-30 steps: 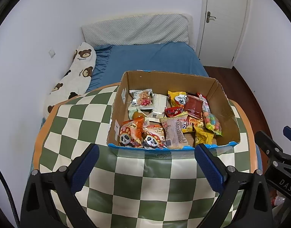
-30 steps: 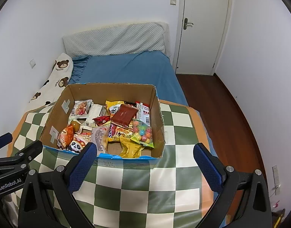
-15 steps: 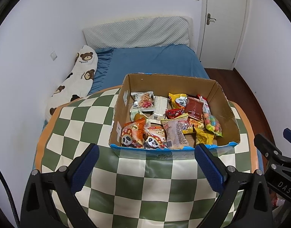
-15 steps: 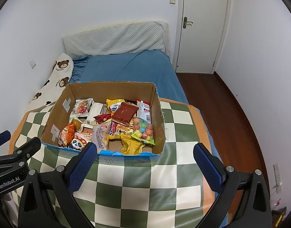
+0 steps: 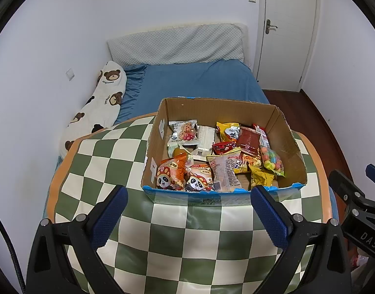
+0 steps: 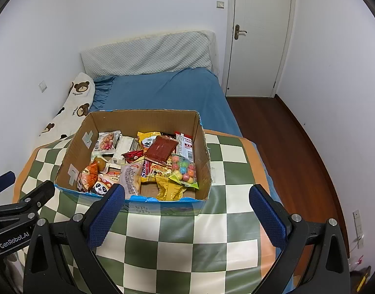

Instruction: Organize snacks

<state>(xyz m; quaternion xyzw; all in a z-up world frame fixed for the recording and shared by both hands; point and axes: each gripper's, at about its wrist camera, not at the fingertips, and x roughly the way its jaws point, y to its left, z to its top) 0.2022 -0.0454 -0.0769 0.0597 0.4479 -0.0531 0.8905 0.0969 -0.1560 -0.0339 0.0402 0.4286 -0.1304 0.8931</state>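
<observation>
An open cardboard box [image 5: 280,134] [image 6: 76,144] stands on a green and cream checkered cloth [image 5: 187,245] [image 6: 175,232]. It holds several snack packets: two panda bags [image 5: 171,175] [image 6: 101,187], a brown-red packet [image 5: 247,139] [image 6: 161,147], a bag of coloured candy balls [image 5: 272,160] [image 6: 185,171] and yellow packets [image 5: 228,129] [image 6: 169,189]. My left gripper [image 5: 188,214] is open and empty, in front of the box's near edge. My right gripper [image 6: 186,214] is open and empty, also in front of the box.
Behind the table lies a bed with a blue sheet [image 5: 194,83] [image 6: 163,90], a grey pillow [image 5: 177,45] and a bear-print cushion [image 5: 99,105]. A white door [image 6: 258,36] and wooden floor [image 6: 285,147] are at the right.
Both grippers have drawn back and up a little, so the box sits slightly farther away and lower in both views. The jaws stay open.
</observation>
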